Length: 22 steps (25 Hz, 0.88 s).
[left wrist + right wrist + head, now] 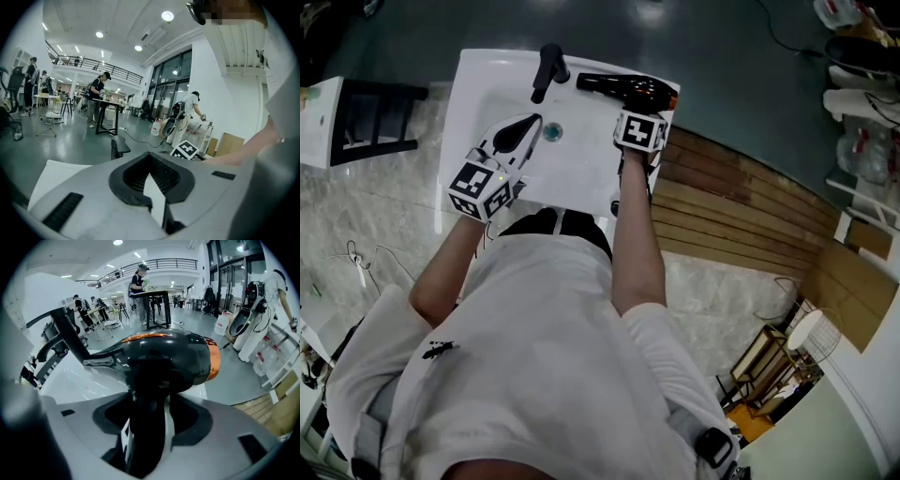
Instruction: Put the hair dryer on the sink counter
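White sink counter [478, 84] fills my head view. The hair dryer [623, 86] lies on its far right corner, beside the faucet [548, 70]. I judge it was put on that ledge to keep it out of the basin. My right gripper [643, 108] reaches straight forward, jaws wide either side of the dryer's handle without squeezing it. My left gripper [523, 129] hovers over the basin, jaws close together and empty.

No legible text, brand or number anywhere (square markers [478, 187] atop left gripper [525, 127], right gripper [643, 108]: patterns only).
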Available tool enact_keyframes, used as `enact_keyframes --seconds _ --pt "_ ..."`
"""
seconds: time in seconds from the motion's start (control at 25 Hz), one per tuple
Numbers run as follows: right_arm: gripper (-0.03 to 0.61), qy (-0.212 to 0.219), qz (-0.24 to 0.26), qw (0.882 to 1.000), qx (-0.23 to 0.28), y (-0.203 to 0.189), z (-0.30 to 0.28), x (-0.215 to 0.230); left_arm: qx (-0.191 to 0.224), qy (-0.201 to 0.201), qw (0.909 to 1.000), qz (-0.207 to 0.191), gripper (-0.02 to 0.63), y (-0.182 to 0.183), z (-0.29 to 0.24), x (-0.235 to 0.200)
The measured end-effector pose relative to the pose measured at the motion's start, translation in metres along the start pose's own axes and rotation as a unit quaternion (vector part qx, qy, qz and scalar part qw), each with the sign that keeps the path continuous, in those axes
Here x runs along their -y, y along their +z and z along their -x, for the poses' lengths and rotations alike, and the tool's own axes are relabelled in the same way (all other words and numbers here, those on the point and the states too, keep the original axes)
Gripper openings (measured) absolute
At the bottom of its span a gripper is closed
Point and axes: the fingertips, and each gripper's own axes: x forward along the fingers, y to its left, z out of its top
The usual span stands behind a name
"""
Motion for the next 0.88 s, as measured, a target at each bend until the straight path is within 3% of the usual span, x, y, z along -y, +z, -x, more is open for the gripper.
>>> enact_keyframes --seconds 0.48,0.88 --pt "0.241 0.035 0.010 0.999 0.000 -0.014 0.024 0.007 0.007 -0.013 0.9999 -0.006 0.002 0.003 0.001 0.009" --pt "0.241 0.077 -0.021 0.996 0.037 -0.015 0.070 0.010 0.015 -0.042 0.9989 -0.016 0.002 0.006 0.006 0.021"
